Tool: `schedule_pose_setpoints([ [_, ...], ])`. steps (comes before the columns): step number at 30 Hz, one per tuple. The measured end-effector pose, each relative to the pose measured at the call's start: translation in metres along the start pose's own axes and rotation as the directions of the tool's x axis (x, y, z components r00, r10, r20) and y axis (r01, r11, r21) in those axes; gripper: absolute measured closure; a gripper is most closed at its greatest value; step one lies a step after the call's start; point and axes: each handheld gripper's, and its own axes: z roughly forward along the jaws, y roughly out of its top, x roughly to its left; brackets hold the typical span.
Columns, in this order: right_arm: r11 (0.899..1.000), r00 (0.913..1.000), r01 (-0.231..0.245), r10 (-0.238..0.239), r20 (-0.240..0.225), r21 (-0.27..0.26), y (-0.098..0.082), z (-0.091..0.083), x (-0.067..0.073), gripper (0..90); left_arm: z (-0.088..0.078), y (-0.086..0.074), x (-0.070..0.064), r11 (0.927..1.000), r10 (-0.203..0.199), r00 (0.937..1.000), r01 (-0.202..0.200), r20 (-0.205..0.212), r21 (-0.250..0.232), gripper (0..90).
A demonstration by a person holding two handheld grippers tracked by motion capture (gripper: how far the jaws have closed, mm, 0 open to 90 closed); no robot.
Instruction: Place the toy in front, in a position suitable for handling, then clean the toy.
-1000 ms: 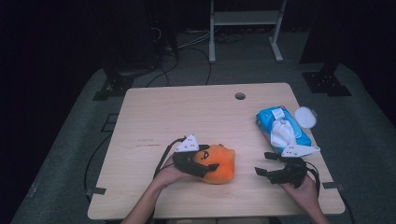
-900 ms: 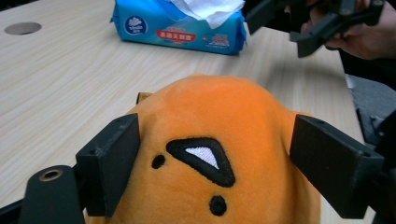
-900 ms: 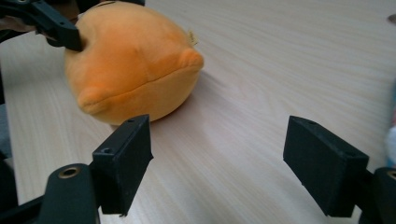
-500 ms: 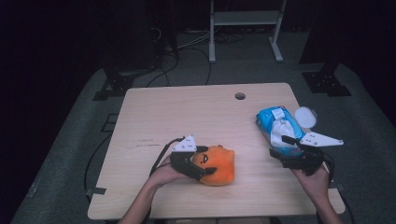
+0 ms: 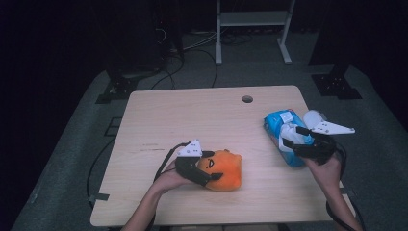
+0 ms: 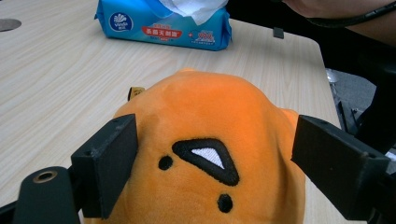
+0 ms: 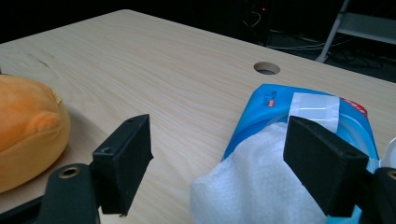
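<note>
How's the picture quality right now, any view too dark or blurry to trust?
High view: dim and soft, table lit, surroundings nearly black. Left gripper view: bright and sharp on the orange plush toy, wipes pack readable behind. Right gripper view: crisp woodgrain, white wipe slightly washed out, background dark.

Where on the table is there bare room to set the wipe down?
Bare wood runs across the wooden table's far-left part, up to the round cable hole, and between the orange plush toy and the blue wet-wipe pack. The near edge is crowded: the left gripper straddles the plush, and the right gripper hangs over the pack.
</note>
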Motion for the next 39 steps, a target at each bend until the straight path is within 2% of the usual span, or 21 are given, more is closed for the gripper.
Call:
schedule_pose_setpoints([
  [6, 0.999, 0.9998, -0.005, 0.004, 0.019, 0.033, -0.005, 0.008, -0.007, 22.6, 0.001, 0.0, -0.002, 1.0, 0.007, 1.0, -0.007, -0.002, 0.003, 13.1],
  [10, 0.999, 0.999, -0.01, 0.007, 0.045, 0.052, -0.01, 0.017, -0.011, 27.0, 0.001, 0.0, -0.001, 1.0, 0.007, 1.0, -0.007, 0.0, 0.006, 13.0],
  [14, 0.998, 0.9951, -0.026, 0.021, 0.096, 0.058, -0.017, 0.026, -0.017, 31.5, 0.001, 0.0, -0.002, 0.9999, 0.012, 0.9999, -0.012, -0.003, 0.007, 12.5],
  [17, 0.997, 0.9929, -0.037, 0.029, 0.115, 0.066, -0.02, 0.029, -0.02, 38.0, 0.002, 0.0, -0.002, 0.9998, 0.017, 0.9998, -0.017, -0.006, 0.009, 12.3],
  [21, 0.997, 0.9884, -0.02, 0.009, 0.152, 0.073, -0.022, 0.031, -0.02, 54.4, 0.002, -0.001, -0.001, 0.9998, 0.018, 0.9998, -0.017, -0.008, 0.01, 12.2],
  [27, 0.995, 0.9904, -0.036, 0.024, 0.136, 0.089, -0.023, 0.032, -0.022, 76.9, 0.002, -0.001, -0.001, 0.9997, 0.02, 0.9997, -0.02, -0.013, 0.014, 12.2],
  [30, 0.995, 0.9916, -0.051, 0.039, 0.123, 0.089, -0.021, 0.032, -0.023, 83.6, 0.003, -0.001, -0.001, 0.9997, 0.02, 0.9997, -0.019, -0.017, 0.011, 12.1],
  [33, 0.993, 0.9922, -0.082, 0.073, 0.101, 0.087, -0.02, 0.03, -0.024, 86.2, 0.002, -0.001, -0.002, 0.9996, 0.024, 0.9995, -0.024, -0.02, 0.018, 12.1],
  [36, 0.993, 0.9925, -0.092, 0.084, 0.089, 0.079, -0.017, 0.026, -0.022, 86.7, 0.003, -0.001, -0.001, 0.9996, 0.022, 0.9995, -0.022, -0.023, 0.017, 12.1],
  [39, 0.992, 0.9916, -0.121, 0.119, 0.051, 0.047, -0.014, 0.02, -0.022, 86.9, 0.004, -0.001, 0.0, 0.9997, 0.017, 0.9995, -0.017, -0.027, 0.016, 11.4],
])
